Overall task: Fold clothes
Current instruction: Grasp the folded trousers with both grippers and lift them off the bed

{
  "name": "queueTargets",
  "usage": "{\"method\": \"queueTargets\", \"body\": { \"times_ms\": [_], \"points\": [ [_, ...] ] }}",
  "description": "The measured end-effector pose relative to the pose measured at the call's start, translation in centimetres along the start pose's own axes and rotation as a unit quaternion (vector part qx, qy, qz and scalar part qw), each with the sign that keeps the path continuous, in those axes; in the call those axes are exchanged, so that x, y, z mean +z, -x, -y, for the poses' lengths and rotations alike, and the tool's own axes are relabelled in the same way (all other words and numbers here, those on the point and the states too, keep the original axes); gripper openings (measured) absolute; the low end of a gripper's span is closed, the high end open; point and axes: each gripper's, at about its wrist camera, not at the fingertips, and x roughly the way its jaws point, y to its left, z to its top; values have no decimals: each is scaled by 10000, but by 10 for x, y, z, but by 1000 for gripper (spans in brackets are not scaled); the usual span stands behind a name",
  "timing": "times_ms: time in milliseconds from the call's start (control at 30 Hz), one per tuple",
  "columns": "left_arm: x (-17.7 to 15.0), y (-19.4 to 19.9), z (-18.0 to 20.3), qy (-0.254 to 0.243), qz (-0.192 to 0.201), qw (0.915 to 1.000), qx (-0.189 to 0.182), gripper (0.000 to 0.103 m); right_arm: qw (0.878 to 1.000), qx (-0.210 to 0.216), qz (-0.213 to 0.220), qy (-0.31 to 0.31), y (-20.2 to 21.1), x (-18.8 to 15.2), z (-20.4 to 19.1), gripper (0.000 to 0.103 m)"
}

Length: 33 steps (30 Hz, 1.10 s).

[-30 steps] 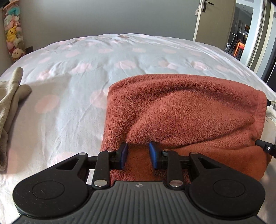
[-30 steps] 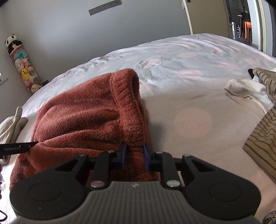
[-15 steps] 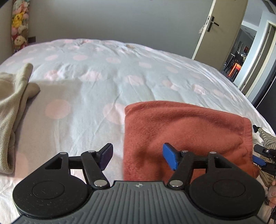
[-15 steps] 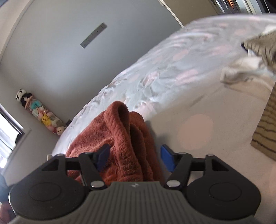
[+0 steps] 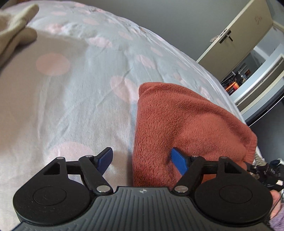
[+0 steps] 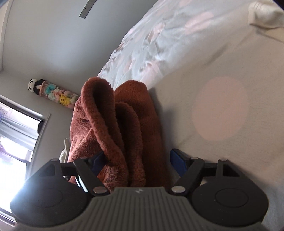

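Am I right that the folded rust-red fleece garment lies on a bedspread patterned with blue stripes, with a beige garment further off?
Not quite: the bedspread carries pink dots, not blue stripes, as the left wrist view shows. The folded rust-red fleece garment does lie on it, with the beige garment further off.

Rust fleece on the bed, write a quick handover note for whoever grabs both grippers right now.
Left gripper: jaws opening, spanning the near left edge of the rust fleece, not pinching it.
Right gripper: open, the fleece's ridged right end between its fingers, not clamped.
Fleece lies folded on the dotted bedcover.
Left to do: any final fold, then the beige garment and the cream one.
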Motion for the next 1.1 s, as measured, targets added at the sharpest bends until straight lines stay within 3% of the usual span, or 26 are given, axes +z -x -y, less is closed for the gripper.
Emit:
{"method": "queueTargets", "body": {
  "times_ms": [200,400,467,533,700,867,1100],
  "points": [
    [7,-12,-13,487,-69,9971,-578,72,9990,119,-433,-23,-19,14,-5,78],
    [6,-19,-15,547,-134,9957,-739,70,9983,-37,-580,64,-33,18,-13,74],
    [4,-22,-14,682,-219,9938,-846,55,9985,-58,-548,9,-34,16,-14,68],
    [2,-25,-13,825,-240,9924,-883,51,9987,-88,-495,-47,-33,14,-16,64],
    [3,-12,-2,581,-3,9946,-865,22,9996,-195,-211,-13,-21,6,-28,52],
    [2,14,7,450,172,9951,-861,19,9999,-119,84,15,-4,5,-55,48],
    [6,81,-3,580,623,9937,-725,18,9966,-22,-34,828,-6,12,-143,48]
  ]
}}
